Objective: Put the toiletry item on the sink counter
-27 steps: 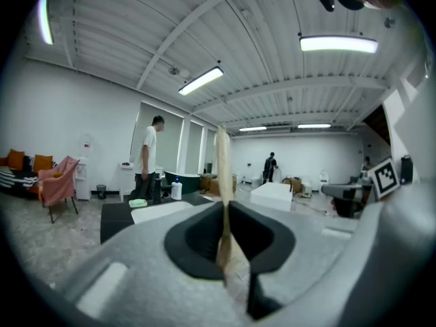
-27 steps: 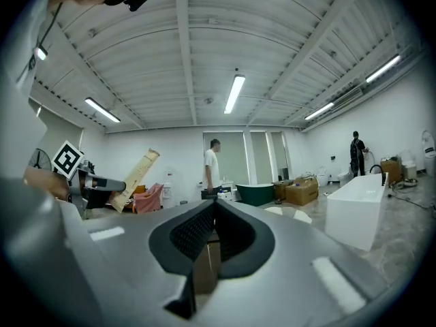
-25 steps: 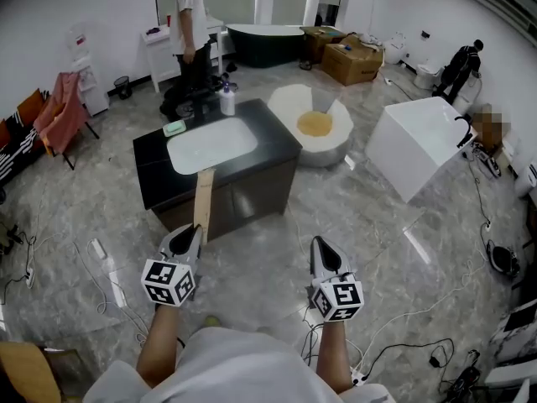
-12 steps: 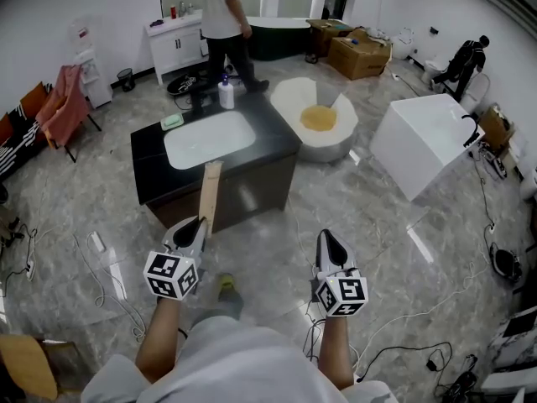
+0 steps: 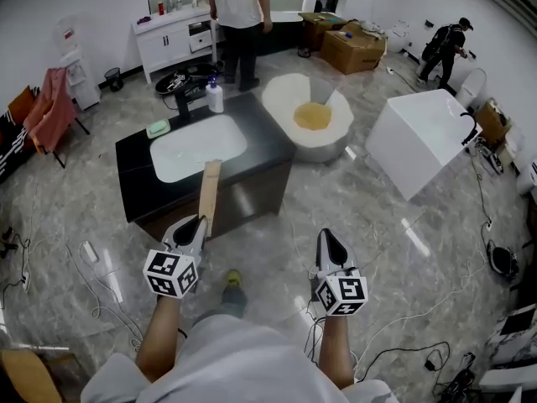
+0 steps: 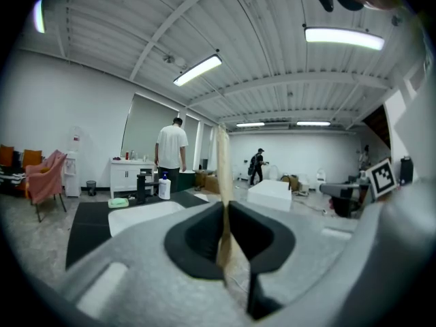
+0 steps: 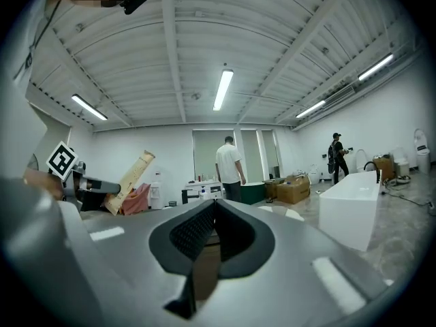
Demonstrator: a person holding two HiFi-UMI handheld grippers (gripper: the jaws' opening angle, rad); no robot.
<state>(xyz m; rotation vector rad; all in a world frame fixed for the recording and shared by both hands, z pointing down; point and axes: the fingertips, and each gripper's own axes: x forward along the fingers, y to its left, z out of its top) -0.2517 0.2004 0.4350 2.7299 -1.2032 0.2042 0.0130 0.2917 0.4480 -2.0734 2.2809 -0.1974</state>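
Note:
My left gripper [image 5: 195, 223] is shut on a long tan toiletry tube [image 5: 208, 193] that sticks forward and up from its jaws. In the left gripper view the tube [image 6: 222, 182] shows edge-on between the closed jaws of that gripper [image 6: 225, 213]. My right gripper [image 5: 325, 240] is shut with nothing in it; in the right gripper view its jaws [image 7: 212, 210] meet, and the tube [image 7: 129, 176] shows at the left. The black sink counter [image 5: 134, 151] with a white basin [image 5: 198, 146] stands just ahead of the tube's tip.
A white pump bottle [image 5: 215, 97] and a green soap dish [image 5: 157, 128] sit on the counter's far side. A person [image 5: 240, 7] stands behind the counter. A round white tub [image 5: 309, 124] and a white box-shaped tub [image 5: 419, 141] are on the right. Cables lie on the marble floor.
The view has closed in on the sink counter. The standing person has walked from the left to behind the counter. Both grippers keep their pose, the tube still held.

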